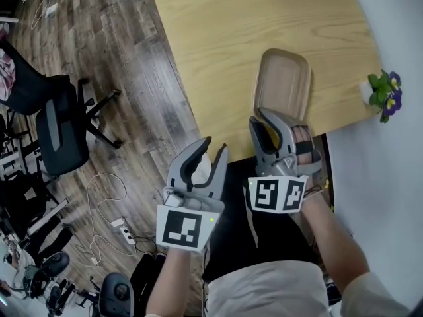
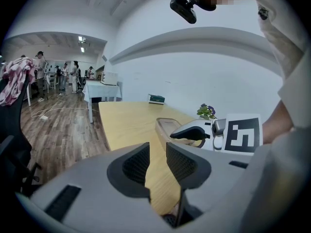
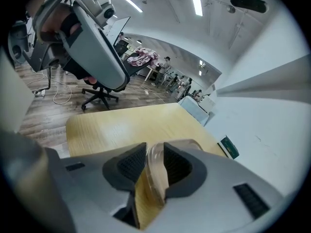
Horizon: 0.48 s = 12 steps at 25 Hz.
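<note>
Shows the right gripper (image 1: 260,116) closed on the near rim of a shallow tan plastic tray (image 1: 283,78), the rim pinched between both pads. Puts that tray on the light wooden table (image 1: 231,32), by the table's near edge, stretching toward 12 o'clock from the jaws. Has the left gripper (image 1: 215,144) at 8 o'clock of the right one, off the table's edge, jaws a little apart with nothing between them. Places a small potted plant (image 1: 383,92) with purple flowers at 3 o'clock of the tray, well apart. Sets a black office chair (image 1: 56,127) on the plank floor at 9 o'clock of the left gripper, a white power strip (image 1: 122,228) at 8 o'clock.
</note>
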Tool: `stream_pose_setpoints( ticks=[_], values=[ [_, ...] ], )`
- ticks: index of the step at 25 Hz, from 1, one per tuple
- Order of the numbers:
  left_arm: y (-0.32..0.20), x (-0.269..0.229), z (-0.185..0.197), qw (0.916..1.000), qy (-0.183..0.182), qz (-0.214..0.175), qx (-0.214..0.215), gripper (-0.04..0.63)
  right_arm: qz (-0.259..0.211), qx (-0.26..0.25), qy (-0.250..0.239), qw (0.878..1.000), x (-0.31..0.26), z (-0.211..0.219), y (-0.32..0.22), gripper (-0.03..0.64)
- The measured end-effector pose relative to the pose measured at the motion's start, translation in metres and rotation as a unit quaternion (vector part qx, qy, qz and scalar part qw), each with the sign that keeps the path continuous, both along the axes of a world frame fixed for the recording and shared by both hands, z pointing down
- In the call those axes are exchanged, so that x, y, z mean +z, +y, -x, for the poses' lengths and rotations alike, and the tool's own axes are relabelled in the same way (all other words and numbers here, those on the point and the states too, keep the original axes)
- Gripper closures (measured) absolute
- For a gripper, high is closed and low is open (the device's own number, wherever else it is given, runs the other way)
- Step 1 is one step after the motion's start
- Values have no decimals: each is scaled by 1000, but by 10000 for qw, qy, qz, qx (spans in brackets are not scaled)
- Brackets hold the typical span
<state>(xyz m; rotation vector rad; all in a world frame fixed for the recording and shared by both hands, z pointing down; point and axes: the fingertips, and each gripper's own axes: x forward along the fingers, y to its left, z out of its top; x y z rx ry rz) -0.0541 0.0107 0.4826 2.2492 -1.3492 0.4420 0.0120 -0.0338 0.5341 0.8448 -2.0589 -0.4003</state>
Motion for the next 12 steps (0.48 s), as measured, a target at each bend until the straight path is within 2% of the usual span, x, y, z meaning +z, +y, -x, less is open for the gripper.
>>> stream_pose_setpoints(
  ticks=[7, 12],
  values=[
    [0, 1, 3, 10000, 17, 27, -24, 489, 184, -42, -113, 9998, -2, 4, 1, 520],
    [0, 1, 2, 10000, 34, 37, -29, 489, 485, -65, -275, 9984, -4, 4, 1, 532]
  ],
)
